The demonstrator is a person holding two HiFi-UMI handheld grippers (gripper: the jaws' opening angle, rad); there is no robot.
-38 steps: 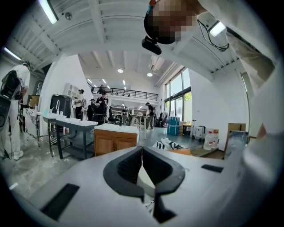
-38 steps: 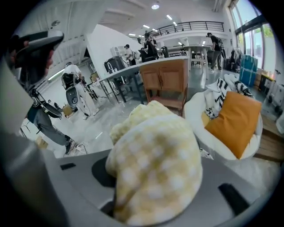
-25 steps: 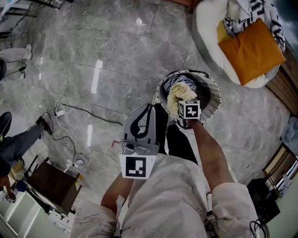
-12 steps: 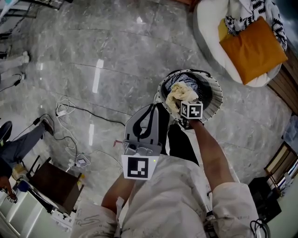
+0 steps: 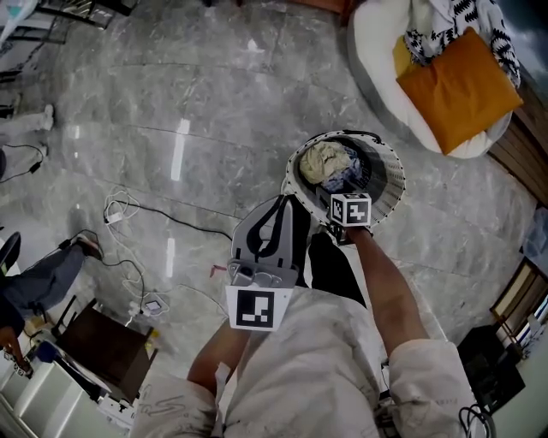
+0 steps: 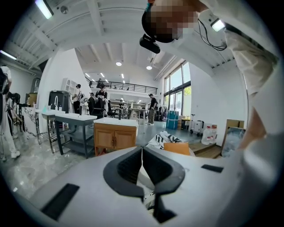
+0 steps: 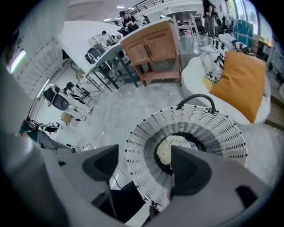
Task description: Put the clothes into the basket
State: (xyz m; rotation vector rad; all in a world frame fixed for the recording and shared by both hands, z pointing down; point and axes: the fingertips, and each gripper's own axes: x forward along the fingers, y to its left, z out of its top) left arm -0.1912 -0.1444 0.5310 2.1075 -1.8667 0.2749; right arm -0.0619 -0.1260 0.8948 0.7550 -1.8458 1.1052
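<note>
A round white woven basket [image 5: 390, 175] stands on the grey marble floor in front of me. In it lie a cream garment [image 5: 322, 160] and a blue one [image 5: 344, 177]. My right gripper [image 5: 347, 216] hangs over the basket's near rim and points steeply down. Its jaws have just been opening and now stand wide, with nothing between them. In the right gripper view the cream garment [image 7: 170, 148] sits deep in the basket [image 7: 208, 124] below the right gripper [image 7: 144, 156]. My left gripper [image 5: 276, 205] is held near my body, shut and empty, as the left gripper view shows [image 6: 142, 165].
A white beanbag seat [image 5: 377, 51] with an orange cushion [image 5: 458, 85] and a black-and-white patterned cloth [image 5: 449, 26] lies behind the basket. Cables [image 5: 128, 210] trail over the floor at left. A person's leg [image 5: 43, 269] and a dark box [image 5: 98, 338] are at lower left.
The cream garment has left the right gripper and dropped to the basket's bottom. The right jaws have opened. The left gripper has stayed where it was.
</note>
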